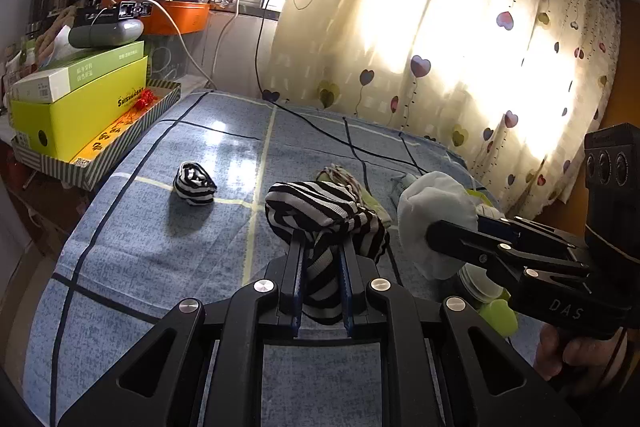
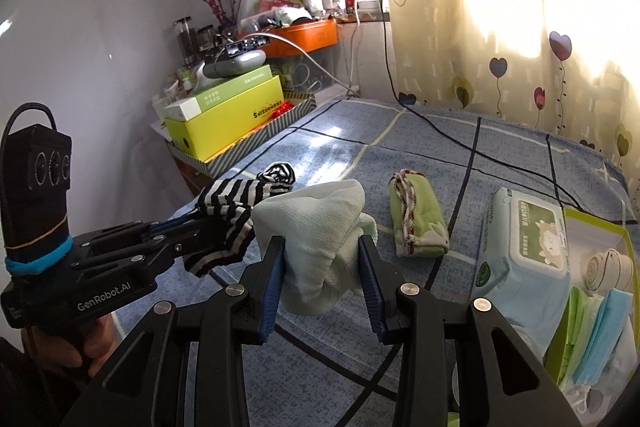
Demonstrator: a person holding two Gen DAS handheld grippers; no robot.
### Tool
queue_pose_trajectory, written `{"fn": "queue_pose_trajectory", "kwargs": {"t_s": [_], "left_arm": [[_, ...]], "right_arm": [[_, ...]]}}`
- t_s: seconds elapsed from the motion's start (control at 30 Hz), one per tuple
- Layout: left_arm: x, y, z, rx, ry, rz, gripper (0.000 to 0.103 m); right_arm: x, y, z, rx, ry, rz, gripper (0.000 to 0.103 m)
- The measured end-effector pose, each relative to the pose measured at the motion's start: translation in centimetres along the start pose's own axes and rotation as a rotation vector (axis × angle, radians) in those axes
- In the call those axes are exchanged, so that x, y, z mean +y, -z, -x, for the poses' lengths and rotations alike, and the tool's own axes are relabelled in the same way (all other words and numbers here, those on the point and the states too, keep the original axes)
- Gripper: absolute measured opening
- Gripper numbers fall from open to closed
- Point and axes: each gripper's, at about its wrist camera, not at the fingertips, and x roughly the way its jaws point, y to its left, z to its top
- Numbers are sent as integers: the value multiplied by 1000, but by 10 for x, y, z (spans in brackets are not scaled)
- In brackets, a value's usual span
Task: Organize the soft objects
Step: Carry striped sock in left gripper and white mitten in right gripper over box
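At centre frame above the bed (image 1: 160, 247), my left gripper (image 1: 322, 247) clenches a black-and-white striped sock (image 1: 316, 207), my right gripper (image 2: 324, 259), marked "DAS", a pale mesh cloth (image 2: 316, 223).

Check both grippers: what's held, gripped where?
Left gripper pinches the black-and-white striped sock mid-length. Right gripper clamps the bunched pale white-green cloth across its middle.
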Motion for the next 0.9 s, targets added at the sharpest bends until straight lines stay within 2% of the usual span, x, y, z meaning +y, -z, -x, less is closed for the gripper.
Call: {"fn": "queue_pose_trajectory", "kwargs": {"t_s": [0.5, 0.9], "left_arm": [[-64, -7, -6, 7, 43, -108, 16], [-92, -6, -14, 24, 67, -152, 16]], "right_arm": [[-44, 18, 49, -75, 33, -76, 35], [-64, 32, 70, -105, 54, -121, 35]]}}
